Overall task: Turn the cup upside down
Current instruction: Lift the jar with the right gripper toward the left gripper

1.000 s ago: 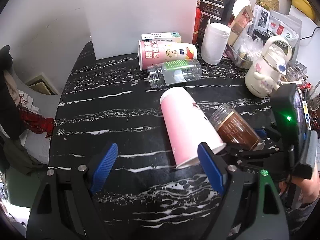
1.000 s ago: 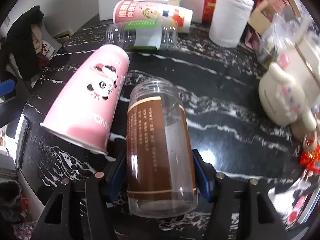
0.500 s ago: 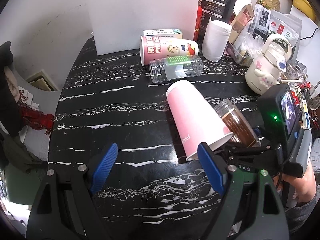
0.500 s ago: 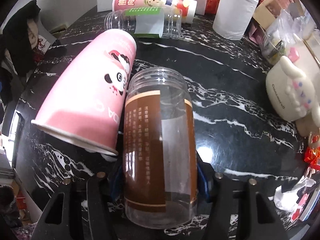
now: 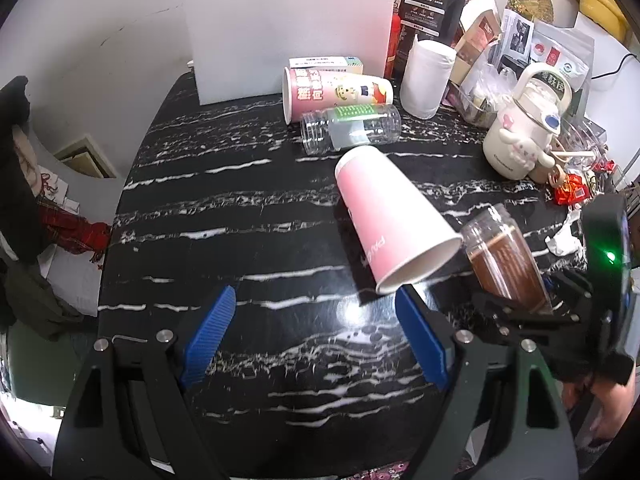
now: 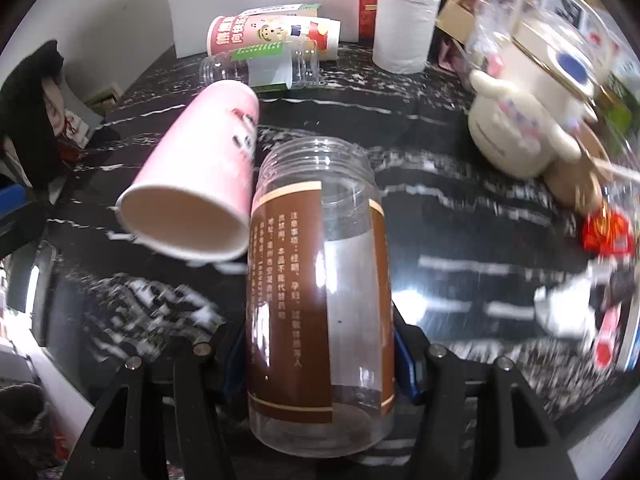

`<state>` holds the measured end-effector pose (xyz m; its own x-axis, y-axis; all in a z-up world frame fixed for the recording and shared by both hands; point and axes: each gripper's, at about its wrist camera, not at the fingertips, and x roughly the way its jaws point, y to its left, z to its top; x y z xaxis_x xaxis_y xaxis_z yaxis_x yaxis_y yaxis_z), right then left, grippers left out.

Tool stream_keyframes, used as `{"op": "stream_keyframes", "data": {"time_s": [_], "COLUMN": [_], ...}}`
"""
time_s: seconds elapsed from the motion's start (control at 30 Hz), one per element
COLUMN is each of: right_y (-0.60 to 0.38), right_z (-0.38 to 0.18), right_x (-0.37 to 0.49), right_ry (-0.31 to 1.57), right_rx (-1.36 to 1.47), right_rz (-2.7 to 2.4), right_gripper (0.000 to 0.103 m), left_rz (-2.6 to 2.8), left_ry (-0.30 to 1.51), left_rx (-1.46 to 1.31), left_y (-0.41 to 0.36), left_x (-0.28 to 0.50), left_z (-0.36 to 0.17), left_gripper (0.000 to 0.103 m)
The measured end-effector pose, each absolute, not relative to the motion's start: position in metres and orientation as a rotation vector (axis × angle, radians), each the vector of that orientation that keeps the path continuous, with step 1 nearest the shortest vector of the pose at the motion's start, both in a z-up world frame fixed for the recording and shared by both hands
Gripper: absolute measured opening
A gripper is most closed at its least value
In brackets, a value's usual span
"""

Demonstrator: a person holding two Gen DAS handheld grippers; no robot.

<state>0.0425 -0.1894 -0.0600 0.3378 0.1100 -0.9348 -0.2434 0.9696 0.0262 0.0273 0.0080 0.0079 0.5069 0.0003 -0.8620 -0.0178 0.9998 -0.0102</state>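
Black white-veined marble bench (image 5: pixel 240 216); white board (image 5: pixel 284 28) along its far edge. Left hand-held gripper (image 5: pixel 316 340) spread, empty; right hand-held gripper (image 6: pixel 320 354) clamps the brown-labelled jar (image 6: pixel 320 288).

— What is obscured in the right wrist view?
— The blue pads (image 6: pixel 405 364) are largely hidden behind the brown-labelled jar (image 6: pixel 320 300); the table's (image 6: pixel 460 240) right side is motion-blurred.
— And the left?
— The arms are cropped.

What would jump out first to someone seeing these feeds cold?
The brown-labelled clear jar, clamped in the right tongs, fills the middle of the right wrist view. Beside it on its left, a pink paper cup lies on its side on the black marbled table, open mouth toward the cameras. The left tongs hang open.
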Motion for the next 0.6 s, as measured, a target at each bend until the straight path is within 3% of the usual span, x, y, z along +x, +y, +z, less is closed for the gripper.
{"op": "stream_keyframes", "data": {"time_s": [0.6], "right_y": [-0.134], "right_z": [-0.065], "right_x": [-0.026], "right_ry": [1.22], "right_rx": [-0.078], "right_rz": [0.321], "right_gripper": [0.06], "left_rz": [0.048], "left_ry": [1.082], "left_rx": [-0.053], "left_y": [0.041], "left_x": [-0.034], "left_z": [-0.017], "left_gripper": [0.081]}}
